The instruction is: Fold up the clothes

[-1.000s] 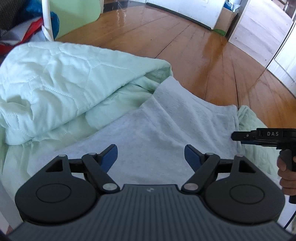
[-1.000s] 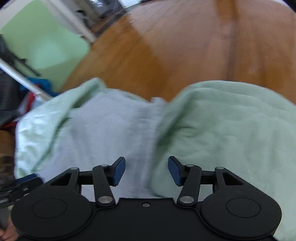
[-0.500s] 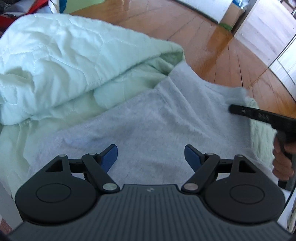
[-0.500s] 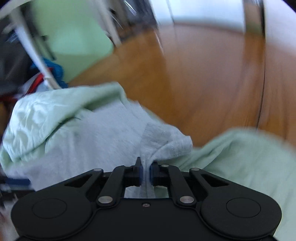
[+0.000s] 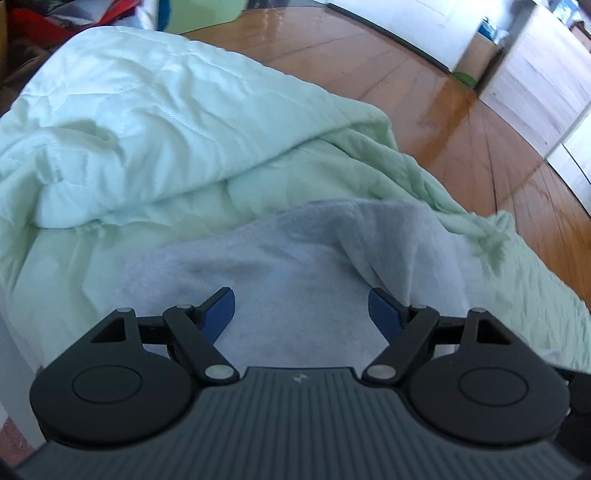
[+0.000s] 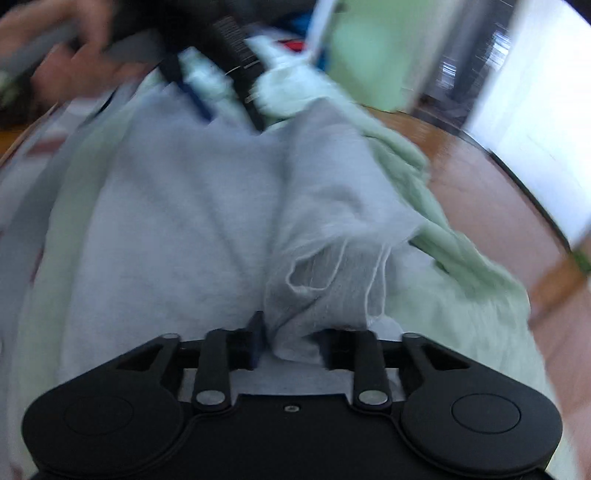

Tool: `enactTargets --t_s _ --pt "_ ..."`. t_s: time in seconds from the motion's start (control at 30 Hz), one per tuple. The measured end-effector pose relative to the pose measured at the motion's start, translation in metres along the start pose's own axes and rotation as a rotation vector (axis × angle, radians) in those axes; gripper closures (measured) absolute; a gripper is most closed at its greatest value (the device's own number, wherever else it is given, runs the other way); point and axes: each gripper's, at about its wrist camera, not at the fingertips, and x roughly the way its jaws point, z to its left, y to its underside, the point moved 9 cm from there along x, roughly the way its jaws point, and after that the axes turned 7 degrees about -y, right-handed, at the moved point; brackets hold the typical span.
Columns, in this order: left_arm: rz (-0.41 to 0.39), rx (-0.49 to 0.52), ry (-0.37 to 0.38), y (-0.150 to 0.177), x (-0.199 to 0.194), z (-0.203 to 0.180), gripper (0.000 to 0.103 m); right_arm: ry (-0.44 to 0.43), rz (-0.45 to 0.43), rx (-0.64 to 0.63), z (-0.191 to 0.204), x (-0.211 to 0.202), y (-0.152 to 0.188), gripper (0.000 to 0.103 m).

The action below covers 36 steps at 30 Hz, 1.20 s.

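A light grey garment (image 5: 295, 266) lies on a pale green quilted blanket (image 5: 147, 122). My left gripper (image 5: 302, 313) is open, its blue pads (image 5: 218, 312) apart just above the grey cloth, holding nothing. In the right wrist view the garment (image 6: 177, 221) is spread out, and a bunched, folded-over part of it (image 6: 332, 266) runs into my right gripper (image 6: 291, 343). That gripper is shut on this bunch, with the cloth covering most of the right finger. The left gripper (image 6: 192, 96) shows blurred at the far end of the garment.
The green blanket (image 6: 461, 302) covers the bed to its edges. A wooden floor (image 5: 461, 110) lies beyond it, also seen in the right wrist view (image 6: 491, 199). Colourful items (image 5: 122, 11) are piled at the far left. White doors and a box (image 5: 476, 55) stand far off.
My right gripper closed on the garment's far edge and has pulled it back over the rest, toward the left gripper. The left gripper stayed open over the cloth and tilted lower.
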Motion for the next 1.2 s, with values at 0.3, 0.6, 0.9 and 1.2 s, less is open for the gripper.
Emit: enactTargets --t_s 0.3,0.6,0.9,1.2 --pt "0.01 0.037 0.039 0.006 0.005 -0.022 0.024 -0.127 -0.131 0.638 -0.055 0.022 -0.03 0.037" --pt "-0.014 0.03 0.109 0.001 -0.018 -0.014 0.024 -0.005 -0.268 0.362 -0.029 0.026 -0.098 0.095" --pt "-0.008 0.033 0.197 0.012 -0.03 -0.022 0.024 -0.125 -0.03 0.019 0.082 0.03 -0.044 0.095" --pt "-0.009 0.034 0.317 0.023 -0.034 -0.059 0.026 -0.197 -0.037 0.501 0.049 -0.007 -0.006 0.072"
